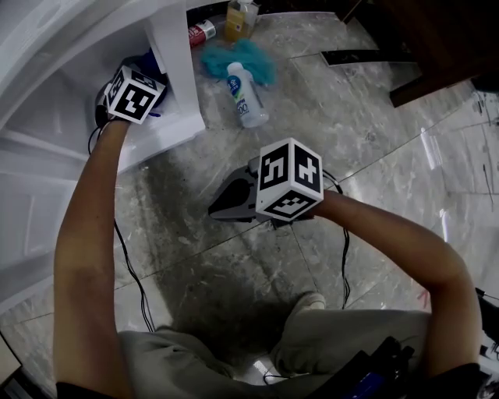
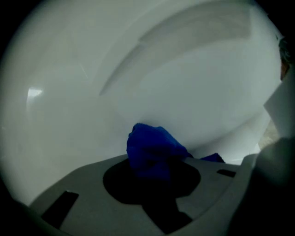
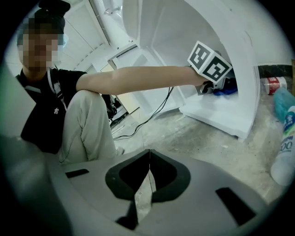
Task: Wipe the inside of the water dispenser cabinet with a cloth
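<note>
My left gripper (image 2: 154,163) reaches into the white water dispenser cabinet (image 1: 178,74) and is shut on a bunched dark blue cloth (image 2: 151,150). The cloth rests against the cabinet's white inner wall (image 2: 184,83) near its lower corner. In the head view only that gripper's marker cube (image 1: 134,93) and a bit of blue behind it show. In the right gripper view the cloth (image 3: 228,90) shows just past the left gripper's cube (image 3: 209,64). My right gripper (image 1: 228,204) hovers over the marble floor in front of the cabinet, shut and empty, its tips meeting (image 3: 148,159).
On the floor beside the cabinet lie a teal cloth (image 1: 238,56), a white bottle (image 1: 247,95), a red can (image 1: 201,33) and a yellowish bottle (image 1: 240,17). A black cable (image 1: 132,273) runs along the floor. Dark wooden furniture (image 1: 437,47) stands at the upper right. The person's knee (image 1: 327,335) is below.
</note>
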Tool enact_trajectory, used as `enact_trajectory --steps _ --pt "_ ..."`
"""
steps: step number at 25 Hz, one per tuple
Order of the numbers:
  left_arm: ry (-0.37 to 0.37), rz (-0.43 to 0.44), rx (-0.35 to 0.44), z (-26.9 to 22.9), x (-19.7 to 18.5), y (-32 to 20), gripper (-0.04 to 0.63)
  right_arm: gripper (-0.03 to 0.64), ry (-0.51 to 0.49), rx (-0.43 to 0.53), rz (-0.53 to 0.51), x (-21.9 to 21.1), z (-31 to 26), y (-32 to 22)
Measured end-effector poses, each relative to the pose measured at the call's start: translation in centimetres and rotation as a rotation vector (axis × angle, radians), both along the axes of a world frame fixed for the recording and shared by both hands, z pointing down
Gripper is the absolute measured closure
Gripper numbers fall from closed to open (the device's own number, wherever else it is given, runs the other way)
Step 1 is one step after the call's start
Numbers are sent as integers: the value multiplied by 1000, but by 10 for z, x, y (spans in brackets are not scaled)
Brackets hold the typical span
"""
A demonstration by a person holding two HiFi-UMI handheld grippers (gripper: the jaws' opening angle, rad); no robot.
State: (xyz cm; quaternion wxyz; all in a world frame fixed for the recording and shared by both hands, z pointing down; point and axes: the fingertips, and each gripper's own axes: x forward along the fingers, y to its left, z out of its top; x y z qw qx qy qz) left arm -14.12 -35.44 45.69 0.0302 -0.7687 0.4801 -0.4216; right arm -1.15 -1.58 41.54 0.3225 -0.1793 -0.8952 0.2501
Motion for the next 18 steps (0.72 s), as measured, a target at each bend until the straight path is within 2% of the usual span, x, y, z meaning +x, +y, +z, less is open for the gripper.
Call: enact_trajectory --steps 2,4,9,12,15,18 --pt "-8 -4 19 -2 1 2 494 618 4 15 -2 4 0 3" --pt "26 -14 51 -10 1 7 493 618 11 38 -10 6 -1 2" --pt "247 -60 206 -72 8 20 494 618 45 78 -44 2 -1 -2" --pt "372 -121 299 -121 -3 22 494 618 27 103 -64 -14 -6 -4" --pt "538 -146 399 -172 -3 27 492 618 -6 102 -86 -28 -15 2" --pt "616 -169 521 -217 0 33 494 618 -26 92 -132 -40 -17 13"
